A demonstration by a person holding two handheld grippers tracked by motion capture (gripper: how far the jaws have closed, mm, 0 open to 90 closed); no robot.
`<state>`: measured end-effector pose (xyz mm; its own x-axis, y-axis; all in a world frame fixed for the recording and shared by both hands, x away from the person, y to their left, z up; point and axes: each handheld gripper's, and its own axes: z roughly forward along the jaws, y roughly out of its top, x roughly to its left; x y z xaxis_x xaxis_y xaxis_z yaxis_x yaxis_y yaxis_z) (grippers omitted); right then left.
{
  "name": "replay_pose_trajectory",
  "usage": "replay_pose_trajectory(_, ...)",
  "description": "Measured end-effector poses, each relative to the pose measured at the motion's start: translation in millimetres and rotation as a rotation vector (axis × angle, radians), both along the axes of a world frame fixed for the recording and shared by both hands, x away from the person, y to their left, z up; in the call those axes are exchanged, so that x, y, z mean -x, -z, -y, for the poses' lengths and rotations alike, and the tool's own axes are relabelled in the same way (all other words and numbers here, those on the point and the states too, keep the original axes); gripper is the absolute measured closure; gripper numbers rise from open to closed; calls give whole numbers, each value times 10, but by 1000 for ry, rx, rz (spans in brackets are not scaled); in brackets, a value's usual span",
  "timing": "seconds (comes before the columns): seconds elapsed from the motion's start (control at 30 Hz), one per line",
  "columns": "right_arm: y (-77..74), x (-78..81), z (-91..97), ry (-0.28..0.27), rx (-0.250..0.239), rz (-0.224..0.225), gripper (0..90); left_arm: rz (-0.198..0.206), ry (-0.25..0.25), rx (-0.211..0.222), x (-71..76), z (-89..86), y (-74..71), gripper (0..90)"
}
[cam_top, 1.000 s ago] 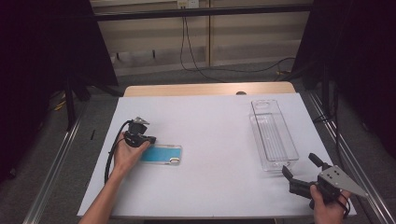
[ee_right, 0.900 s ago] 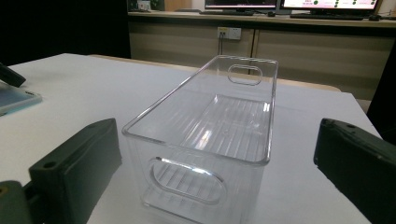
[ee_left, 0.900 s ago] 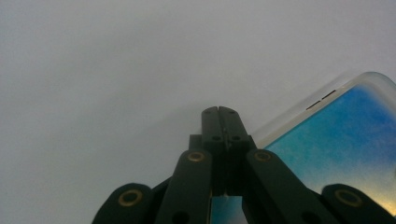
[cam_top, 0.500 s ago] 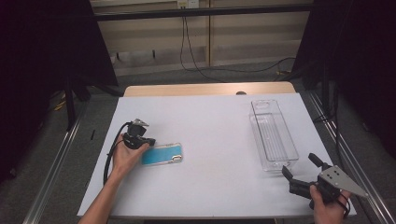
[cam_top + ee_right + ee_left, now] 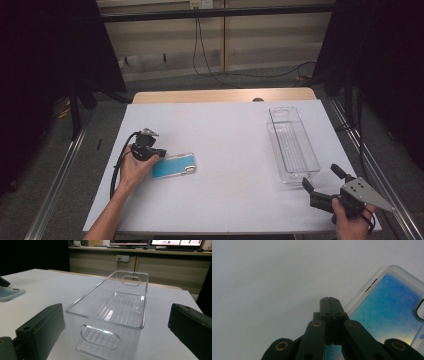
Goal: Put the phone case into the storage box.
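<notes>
A blue phone case (image 5: 173, 165) with a clear rim lies flat on the white table (image 5: 230, 130), left of centre. My left gripper (image 5: 146, 148) points down at the case's left end, held by a hand. In the left gripper view its jaws (image 5: 331, 300) are pressed together at the edge of the case (image 5: 387, 312), with nothing seen between the tips. A clear plastic bin (image 5: 310, 150) stands empty at the right. My right gripper (image 5: 320, 176) is just in front of the bin's near end, its jaws spread wide. In the right gripper view the bin (image 5: 105, 321) sits between the open jaws (image 5: 117, 312), untouched.
The left gripper's black cable (image 5: 117, 167) loops beside the forearm. A wooden strip (image 5: 225, 96) edges the table's far side. Metal rails (image 5: 60, 175) run along both sides. The case (image 5: 10, 293) appears far left in the right gripper view.
</notes>
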<state>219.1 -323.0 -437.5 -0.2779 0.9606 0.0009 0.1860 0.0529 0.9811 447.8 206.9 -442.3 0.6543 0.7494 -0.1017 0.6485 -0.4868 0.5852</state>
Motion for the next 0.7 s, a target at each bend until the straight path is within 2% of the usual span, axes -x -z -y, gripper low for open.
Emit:
replay_pose_trajectory(0.27, 0, 9, 0, -4, -1, 1, 0, 14, 2, -19, 27, 13, -4, 900)
replay_pose_trajectory(0.47, -1, 18, 7, -2, -3, 0, 0, 5, 6, 9, 25, -23, 7, 900)
replay_pose_trajectory(0.7, -1, 17, 3, 1, -1, 1, 0, -1, 10, 15, 70, -32, 2, 900)
